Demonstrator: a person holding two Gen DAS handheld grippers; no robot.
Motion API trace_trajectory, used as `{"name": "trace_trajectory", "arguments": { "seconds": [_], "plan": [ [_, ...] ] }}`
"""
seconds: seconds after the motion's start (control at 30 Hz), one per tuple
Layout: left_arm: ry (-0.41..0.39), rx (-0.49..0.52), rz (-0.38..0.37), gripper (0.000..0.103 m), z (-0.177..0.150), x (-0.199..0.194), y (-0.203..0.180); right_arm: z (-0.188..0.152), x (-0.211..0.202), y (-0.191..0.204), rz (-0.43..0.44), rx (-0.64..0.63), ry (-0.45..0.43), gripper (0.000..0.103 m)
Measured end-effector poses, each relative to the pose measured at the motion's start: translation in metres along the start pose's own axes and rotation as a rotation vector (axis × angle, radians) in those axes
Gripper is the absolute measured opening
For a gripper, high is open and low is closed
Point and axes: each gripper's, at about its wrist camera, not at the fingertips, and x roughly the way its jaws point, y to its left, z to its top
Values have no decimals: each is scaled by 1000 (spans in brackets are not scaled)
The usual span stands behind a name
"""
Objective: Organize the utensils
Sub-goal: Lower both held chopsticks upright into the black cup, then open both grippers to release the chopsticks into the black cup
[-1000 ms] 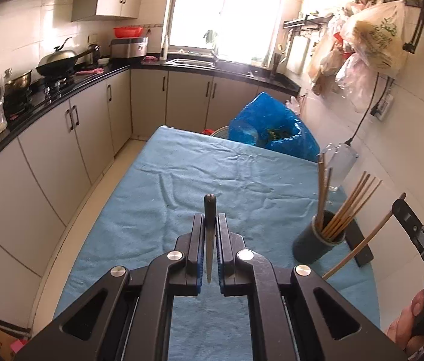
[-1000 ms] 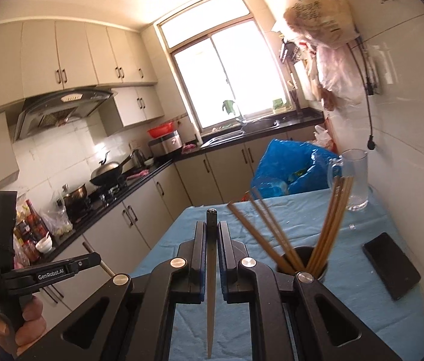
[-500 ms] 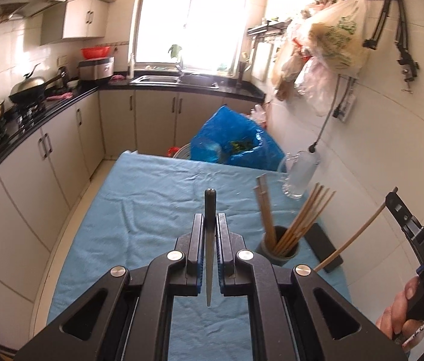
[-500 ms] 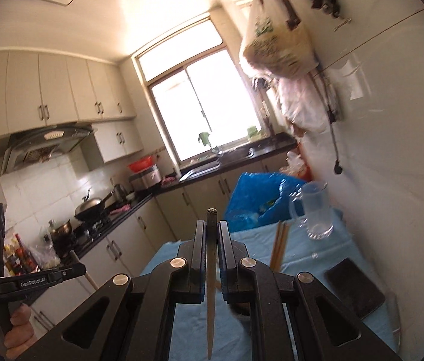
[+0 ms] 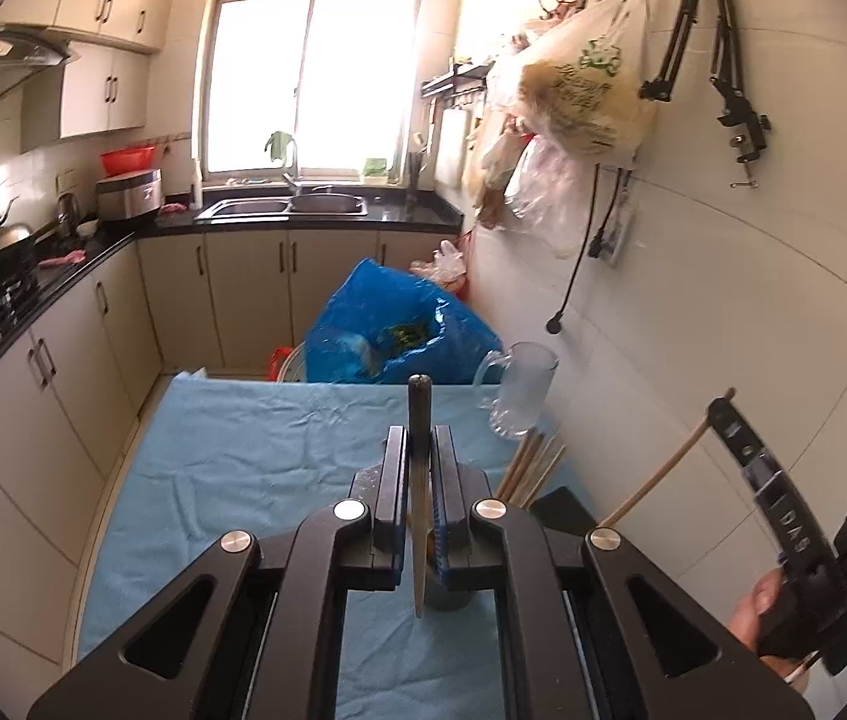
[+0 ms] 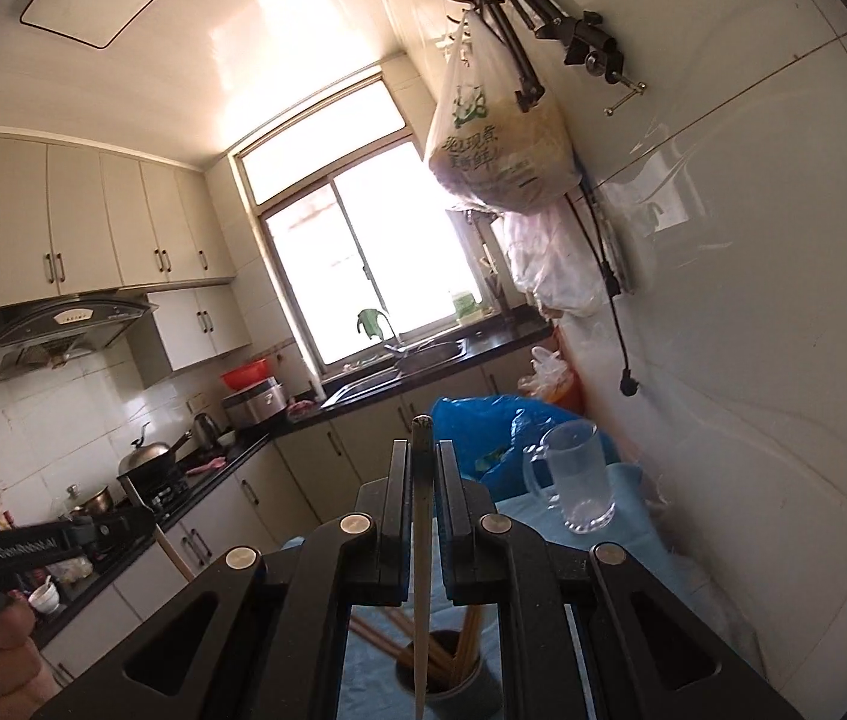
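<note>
My left gripper (image 5: 420, 438) is shut on a chopstick (image 5: 419, 480) that runs back between its fingers; its lower tip hangs over the dark utensil cup (image 5: 450, 597), mostly hidden under the gripper. Several chopsticks (image 5: 534, 465) stand in that cup. My right gripper (image 6: 421, 456) is shut on another chopstick (image 6: 421, 570), whose lower end points down at the cup (image 6: 471, 684) with its chopsticks (image 6: 399, 642). The right gripper also shows in the left wrist view (image 5: 741, 438), holding its chopstick (image 5: 654, 480) slanted toward the cup.
A blue cloth (image 5: 255, 456) covers the table. A glass mug (image 5: 522, 396) stands at the far right, a blue plastic bag (image 5: 393, 330) behind the table, a black phone (image 5: 561, 510) right of the cup. The tiled wall is close on the right, cabinets on the left.
Both grippers have tilted up and come in over the cup, which has slid under them. Both still hold their chopsticks.
</note>
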Motion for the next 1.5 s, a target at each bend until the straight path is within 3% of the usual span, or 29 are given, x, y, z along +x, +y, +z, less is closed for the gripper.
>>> {"name": "trace_trajectory", "arguments": {
  "seconds": [0.3, 0.63, 1.1, 1.5],
  "plan": [
    [22, -2, -18, 7, 13, 45, -20, 9, 33, -11, -35, -3, -2, 8],
    [100, -38, -26, 7, -23, 99, -1, -25, 76, -21, -59, -8, 99, 8],
    [131, -12, 61, 9, -65, 122, 17, -67, 103, -30, -86, 2, 198, 8],
    [146, -21, 89, 10, -70, 130, 25, -77, 115, -36, -105, 7, 242, 8]
  ]
}}
